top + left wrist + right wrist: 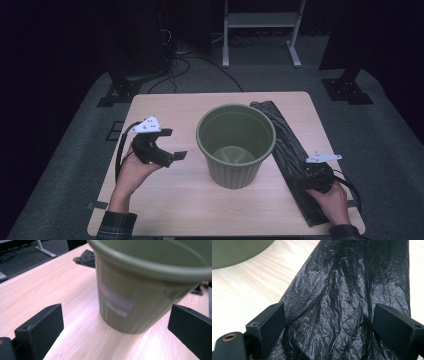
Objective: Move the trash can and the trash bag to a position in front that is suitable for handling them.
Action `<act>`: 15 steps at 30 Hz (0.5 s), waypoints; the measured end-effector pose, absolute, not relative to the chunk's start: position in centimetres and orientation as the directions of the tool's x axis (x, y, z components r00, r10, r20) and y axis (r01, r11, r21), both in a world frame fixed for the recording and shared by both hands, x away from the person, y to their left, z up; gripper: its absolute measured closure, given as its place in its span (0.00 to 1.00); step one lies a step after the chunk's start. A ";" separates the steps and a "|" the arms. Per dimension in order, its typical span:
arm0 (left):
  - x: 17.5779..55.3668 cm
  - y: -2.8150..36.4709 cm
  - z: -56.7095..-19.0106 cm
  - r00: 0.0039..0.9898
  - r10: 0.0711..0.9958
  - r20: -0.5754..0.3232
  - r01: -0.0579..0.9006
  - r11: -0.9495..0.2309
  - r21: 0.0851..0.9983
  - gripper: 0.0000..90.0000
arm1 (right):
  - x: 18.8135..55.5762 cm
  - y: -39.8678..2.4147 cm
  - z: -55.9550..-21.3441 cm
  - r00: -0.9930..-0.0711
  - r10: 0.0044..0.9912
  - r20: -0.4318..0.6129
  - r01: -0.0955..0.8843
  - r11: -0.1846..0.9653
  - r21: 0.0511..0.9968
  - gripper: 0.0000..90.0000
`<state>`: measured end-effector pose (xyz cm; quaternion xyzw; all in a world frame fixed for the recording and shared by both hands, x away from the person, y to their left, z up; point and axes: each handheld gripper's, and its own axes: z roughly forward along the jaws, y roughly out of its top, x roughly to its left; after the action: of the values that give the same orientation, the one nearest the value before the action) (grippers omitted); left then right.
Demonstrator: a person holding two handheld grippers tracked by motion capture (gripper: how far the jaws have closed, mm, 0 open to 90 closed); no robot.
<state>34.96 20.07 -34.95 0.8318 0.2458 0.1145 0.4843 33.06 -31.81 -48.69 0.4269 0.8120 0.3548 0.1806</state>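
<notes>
A green plastic bucket (235,175) stands upright and empty at the middle of the wooden table (165,205). A crumpled black plastic bag (285,140) lies stretched along the table's right side, from behind the bucket to the front edge. My left gripper (175,144) is held left of the bucket, open, its jaws pointing at the bucket's wall (140,297) with a gap between. My right gripper (312,170) rests over the bag's near part. Its jaws stand wide on either side of a bunched ridge of the bag (342,277), open (330,312).
The bag's far end (86,257) shows behind the bucket. Beyond the table a white stand frame (260,20), black stand bases (117,92) and cables lie on grey carpet. Bare tabletop spreads left of and in front of the bucket.
</notes>
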 end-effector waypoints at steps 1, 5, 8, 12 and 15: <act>34.7 20.1 -35.5 0.852 0.522 -0.046 0.298 -0.410 0.862 0.00 | 33.1 -31.8 -48.7 -0.570 0.821 0.009 0.565 0.384 0.730 0.11; 34.0 20.1 -37.8 0.851 0.523 -0.046 0.310 -0.431 0.847 0.00 | 33.1 -31.8 -48.7 -0.571 0.821 0.010 0.565 0.384 0.730 0.11; 33.5 20.1 -39.8 0.845 0.534 -0.037 0.325 -0.457 0.828 0.00 | 33.1 -31.8 -48.7 -0.570 0.822 0.010 0.565 0.383 0.730 0.11; 33.0 20.6 -42.3 0.836 0.546 -0.044 0.344 -0.461 0.818 0.00 | 33.1 -31.8 -48.6 -0.560 0.829 0.003 0.569 0.381 0.729 0.11; 32.9 21.0 -44.1 0.829 0.556 -0.064 0.373 -0.464 0.804 0.00 | 33.0 -31.8 -48.1 -0.552 0.834 -0.006 0.558 0.374 0.741 0.11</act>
<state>32.95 21.04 -44.06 0.8492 0.2733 0.1040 0.4397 33.03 -31.81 -48.10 0.4317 0.8058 0.3558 0.1942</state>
